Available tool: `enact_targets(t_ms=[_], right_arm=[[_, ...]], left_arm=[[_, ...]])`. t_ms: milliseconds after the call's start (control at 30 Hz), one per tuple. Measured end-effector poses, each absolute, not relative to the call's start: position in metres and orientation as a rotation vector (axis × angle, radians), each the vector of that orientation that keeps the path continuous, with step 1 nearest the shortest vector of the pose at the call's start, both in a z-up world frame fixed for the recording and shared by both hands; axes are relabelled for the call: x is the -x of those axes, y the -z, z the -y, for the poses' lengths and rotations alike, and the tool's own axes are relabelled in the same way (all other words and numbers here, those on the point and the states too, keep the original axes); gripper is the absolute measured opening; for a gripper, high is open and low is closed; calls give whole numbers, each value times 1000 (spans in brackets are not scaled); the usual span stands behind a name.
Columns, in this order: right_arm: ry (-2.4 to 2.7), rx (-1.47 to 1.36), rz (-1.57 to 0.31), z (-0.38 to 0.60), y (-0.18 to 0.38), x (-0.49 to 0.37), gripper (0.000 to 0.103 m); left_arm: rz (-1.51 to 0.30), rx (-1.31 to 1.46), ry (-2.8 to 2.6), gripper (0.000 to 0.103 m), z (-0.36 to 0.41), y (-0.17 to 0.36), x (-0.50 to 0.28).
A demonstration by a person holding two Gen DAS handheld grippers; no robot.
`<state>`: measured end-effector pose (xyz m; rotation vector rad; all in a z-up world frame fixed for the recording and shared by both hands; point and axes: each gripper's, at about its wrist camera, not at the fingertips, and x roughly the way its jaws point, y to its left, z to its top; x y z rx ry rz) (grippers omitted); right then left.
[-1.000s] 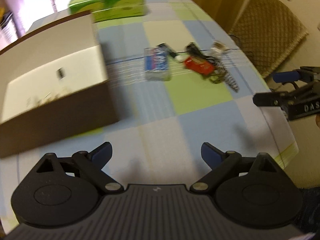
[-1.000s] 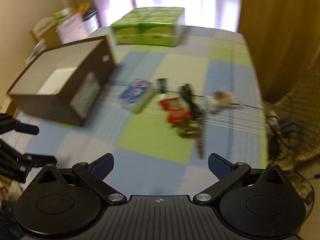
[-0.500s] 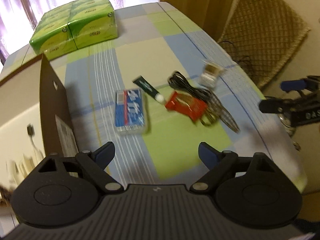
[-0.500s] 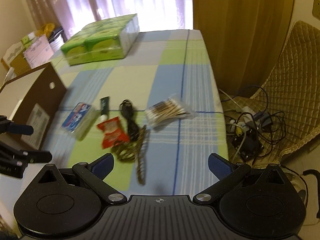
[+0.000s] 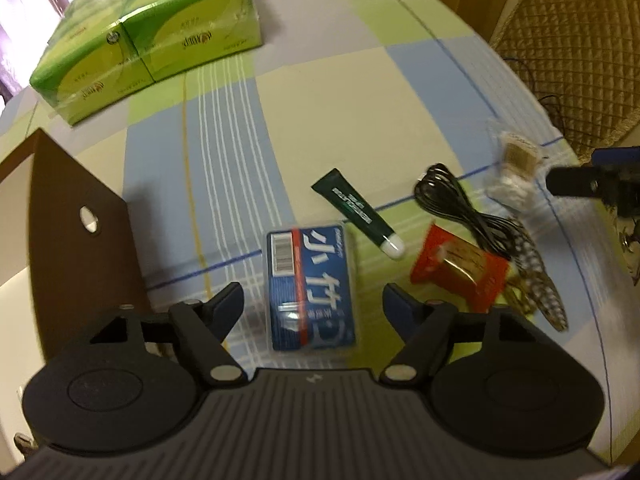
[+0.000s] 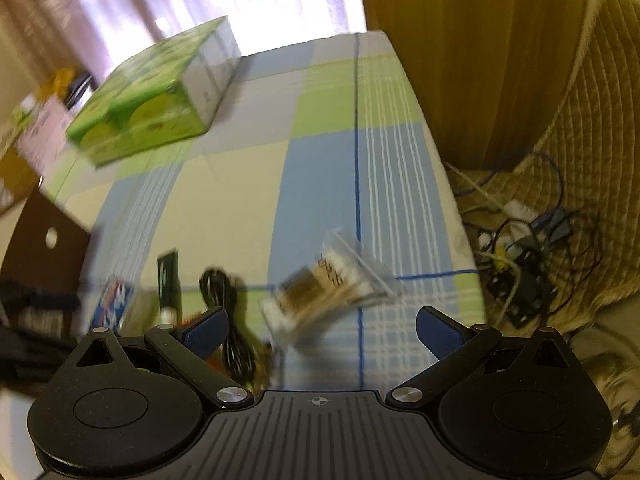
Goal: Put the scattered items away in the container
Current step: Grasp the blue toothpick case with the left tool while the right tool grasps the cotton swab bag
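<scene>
A blue flat pack lies on the checked tablecloth between the fingers of my left gripper, which is open and not gripping it. Right of the pack lie a dark green tube, a red packet, a coiled black cable, a spotted strap with keys and a clear bag of cotton swabs. My right gripper is open just short of the swab bag, with the cable by its left finger. The brown cardboard box stands at the left.
A green multipack of tissue boxes sits at the table's far end. The right table edge drops to a tangle of power cables on the floor beside a woven chair. The left gripper's dark body is blurred at the left.
Both grippers have moved forward and down toward the items. The blue pack now lies between the left fingers, and the swab bag is close in front of the right gripper.
</scene>
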<state>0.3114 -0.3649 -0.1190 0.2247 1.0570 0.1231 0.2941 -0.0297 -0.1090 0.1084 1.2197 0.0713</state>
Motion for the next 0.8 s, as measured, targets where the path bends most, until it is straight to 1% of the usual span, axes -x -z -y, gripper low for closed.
enact_targets(t_ms=[67, 133, 200, 233, 267, 300, 400, 433, 467, 500, 567, 600, 667, 800], right_arm=[[-75, -263, -1076, 366, 125, -324, 103], [-41, -282, -1084, 365, 130, -333, 103], [-13, -281, -1086, 363, 134, -340, 103], [-1, -272, -1087, 361, 135, -343, 99], [7, -262, -1088, 359, 137, -346, 87], [15, -255, -1095, 358, 140, -349, 85], [36, -225, -1121, 353, 149, -354, 85], [33, -201, -1117, 351, 151, -354, 83], [28, -169, -1116, 348, 153, -353, 71], [21, -132, -1114, 345, 154, -352, 69], [7, -58, -1101, 342, 157, -349, 60], [-5, -32, -1094, 341, 157, -346, 59], [-37, -1, -1082, 342, 158, -340, 53], [-88, 17, -1065, 348, 157, -324, 47]], left_arm=[[-1236, -110, -73, 68, 27, 116, -299], [-1248, -109, -73, 67, 25, 122, -302], [-1264, -104, -75, 60, 23, 129, -304], [-1271, -98, -77, 59, 21, 133, -305], [-1276, -91, -76, 58, 20, 136, -305], [-1280, -87, -75, 58, 19, 138, -305], [-1276, -90, -74, 58, 19, 140, -305], [-1274, -88, -74, 58, 18, 140, -305], [-1272, -85, -75, 57, 19, 140, -305], [-1270, -83, -74, 56, 19, 139, -305], [-1264, -93, -72, 55, 21, 139, -304], [-1259, -102, -71, 55, 22, 139, -303], [-1250, -113, -74, 55, 24, 138, -302], [-1236, -126, -90, 54, 31, 139, -298]])
